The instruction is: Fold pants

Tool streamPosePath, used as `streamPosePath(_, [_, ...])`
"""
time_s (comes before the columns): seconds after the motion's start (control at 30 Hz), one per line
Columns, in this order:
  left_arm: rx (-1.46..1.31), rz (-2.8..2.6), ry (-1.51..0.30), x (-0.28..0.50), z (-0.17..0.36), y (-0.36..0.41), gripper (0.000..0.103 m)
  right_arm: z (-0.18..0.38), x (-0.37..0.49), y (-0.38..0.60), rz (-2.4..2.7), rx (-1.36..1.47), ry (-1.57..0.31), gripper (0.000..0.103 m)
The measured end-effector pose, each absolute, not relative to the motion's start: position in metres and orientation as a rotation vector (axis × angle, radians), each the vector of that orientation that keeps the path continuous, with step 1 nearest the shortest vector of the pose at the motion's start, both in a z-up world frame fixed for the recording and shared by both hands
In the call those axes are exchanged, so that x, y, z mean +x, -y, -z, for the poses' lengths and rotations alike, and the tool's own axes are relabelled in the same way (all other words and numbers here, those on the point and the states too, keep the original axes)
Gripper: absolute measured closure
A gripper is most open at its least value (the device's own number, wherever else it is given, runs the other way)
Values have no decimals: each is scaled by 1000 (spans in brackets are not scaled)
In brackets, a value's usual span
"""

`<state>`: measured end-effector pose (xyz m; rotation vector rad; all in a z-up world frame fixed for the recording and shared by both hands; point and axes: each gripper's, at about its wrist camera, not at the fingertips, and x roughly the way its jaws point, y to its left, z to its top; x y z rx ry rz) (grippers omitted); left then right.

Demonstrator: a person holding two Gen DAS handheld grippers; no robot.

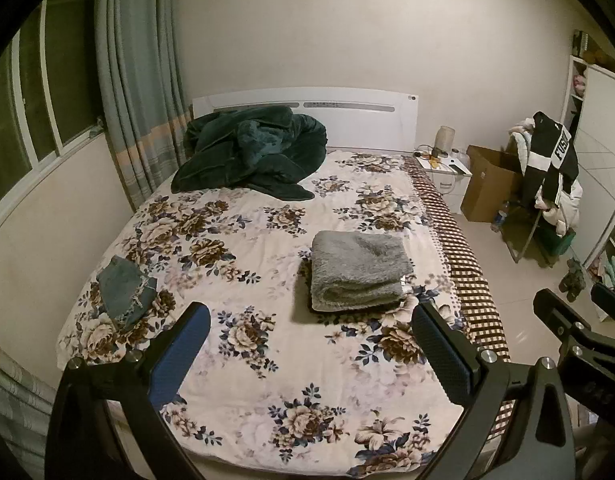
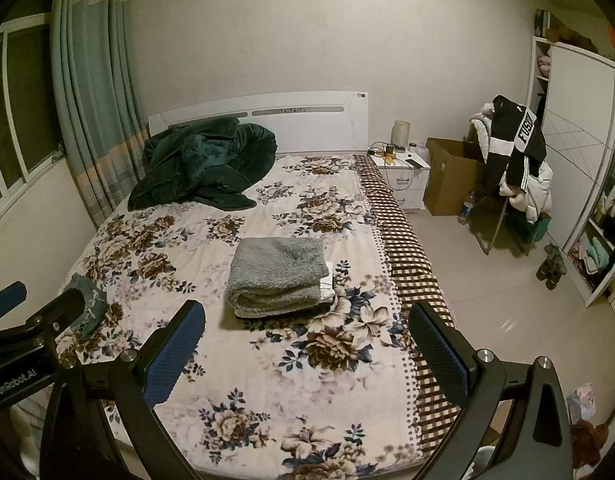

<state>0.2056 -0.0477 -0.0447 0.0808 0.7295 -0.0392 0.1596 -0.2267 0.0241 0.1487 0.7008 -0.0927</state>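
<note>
A folded grey fluffy garment [image 1: 357,270] lies on top of a small stack on the floral bed [image 1: 267,240], right of centre; it also shows in the right wrist view [image 2: 277,276]. A frayed blue denim piece [image 1: 125,290] lies near the bed's left edge, also seen in the right wrist view [image 2: 89,300]. My left gripper [image 1: 311,328] is open and empty, held above the near part of the bed. My right gripper [image 2: 307,324] is open and empty, beside the left one. The right gripper also shows at the right edge of the left wrist view [image 1: 579,308].
A dark green blanket [image 1: 251,152] is heaped by the white headboard [image 1: 307,106]. Right of the bed stand a nightstand [image 2: 403,172], a cardboard box [image 2: 451,176], a chair piled with clothes [image 2: 515,168] and a wardrobe [image 2: 579,120]. Curtains [image 1: 139,80] and a window are at the left.
</note>
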Motion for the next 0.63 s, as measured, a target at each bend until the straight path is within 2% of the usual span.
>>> streamPosePath(0.63, [80, 9, -721, 201, 46, 44, 0, -22, 160, 224, 89, 149, -709, 0])
